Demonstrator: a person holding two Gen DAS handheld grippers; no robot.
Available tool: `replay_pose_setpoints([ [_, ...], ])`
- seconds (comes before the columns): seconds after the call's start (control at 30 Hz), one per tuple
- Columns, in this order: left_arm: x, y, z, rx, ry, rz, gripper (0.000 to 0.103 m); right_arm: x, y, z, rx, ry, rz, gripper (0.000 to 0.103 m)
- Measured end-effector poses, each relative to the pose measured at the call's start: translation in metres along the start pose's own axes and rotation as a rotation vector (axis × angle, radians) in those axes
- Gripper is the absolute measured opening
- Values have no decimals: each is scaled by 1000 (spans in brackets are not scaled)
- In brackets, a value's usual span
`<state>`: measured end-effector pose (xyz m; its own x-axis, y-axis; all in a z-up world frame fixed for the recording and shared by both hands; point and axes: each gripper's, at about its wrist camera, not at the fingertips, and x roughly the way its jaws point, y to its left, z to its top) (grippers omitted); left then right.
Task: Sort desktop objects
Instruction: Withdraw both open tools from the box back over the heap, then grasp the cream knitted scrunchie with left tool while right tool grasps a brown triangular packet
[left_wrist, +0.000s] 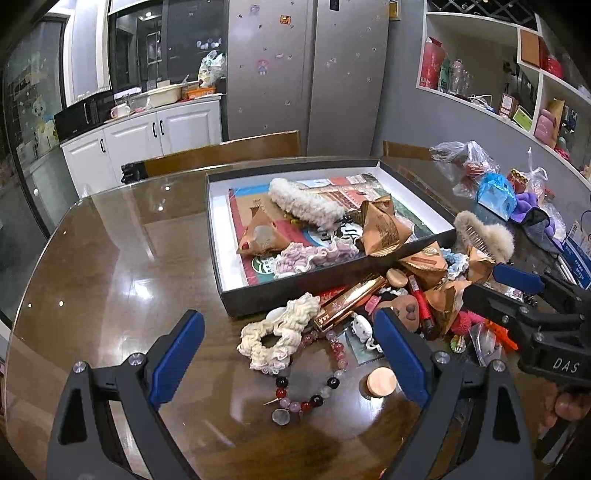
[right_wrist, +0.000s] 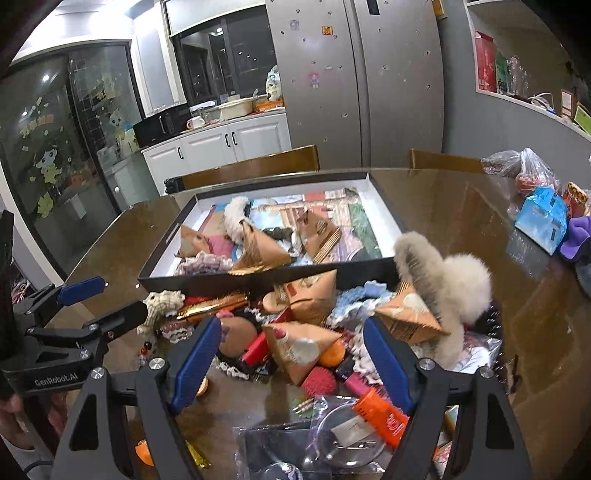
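Observation:
A shallow black box (left_wrist: 295, 282) (right_wrist: 236, 282) with white inside stands on the glass table and holds scrunchies and brown pyramid packets. A pile of small objects lies in front of it. My left gripper (left_wrist: 288, 354) is open and empty above a cream scrunchie (left_wrist: 280, 332) and a bead bracelet (left_wrist: 314, 373). My right gripper (right_wrist: 291, 362) is open and empty over a brown pyramid packet (right_wrist: 299, 347), a red tube (right_wrist: 256, 349) and a red spiky ball (right_wrist: 320, 384). A fluffy beige hair claw (right_wrist: 447, 291) (left_wrist: 484, 232) stands at the pile's right.
Plastic bags, a blue carton (right_wrist: 543, 221) and purple cloth (right_wrist: 578, 238) lie on the table's right side. A gold case (left_wrist: 351, 299) and a round pink lid (left_wrist: 382, 382) lie near the left gripper. Clear packets (right_wrist: 332, 439) lie nearest the right gripper. Wooden chairs (left_wrist: 236, 151) stand behind the table.

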<state>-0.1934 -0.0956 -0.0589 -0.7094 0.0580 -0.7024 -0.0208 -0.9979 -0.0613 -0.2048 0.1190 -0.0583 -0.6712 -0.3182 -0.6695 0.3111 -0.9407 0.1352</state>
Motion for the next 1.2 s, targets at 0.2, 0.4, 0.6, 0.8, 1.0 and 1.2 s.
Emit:
replay_pose_setpoints([
  [0.2,8,1,-6,4,18,5,94,6,3,-6,-3,17,-4,81],
  [0.4,15,3,-8,6,30,-2,94,11,5,-11,-3,31,-2,81],
  [0.6,25,3,-8,11,48,0,94,17,7,-14,-7,51,8,81],
  [0.8,36,6,-8,8,65,-10,94,24,6,-16,-4,64,-2,81],
  [1.0,45,11,-9,-5,81,-13,94,35,4,-18,-4,82,-11,81],
  [1.2,47,7,-8,22,70,-15,93,43,3,-21,-5,99,-9,81],
])
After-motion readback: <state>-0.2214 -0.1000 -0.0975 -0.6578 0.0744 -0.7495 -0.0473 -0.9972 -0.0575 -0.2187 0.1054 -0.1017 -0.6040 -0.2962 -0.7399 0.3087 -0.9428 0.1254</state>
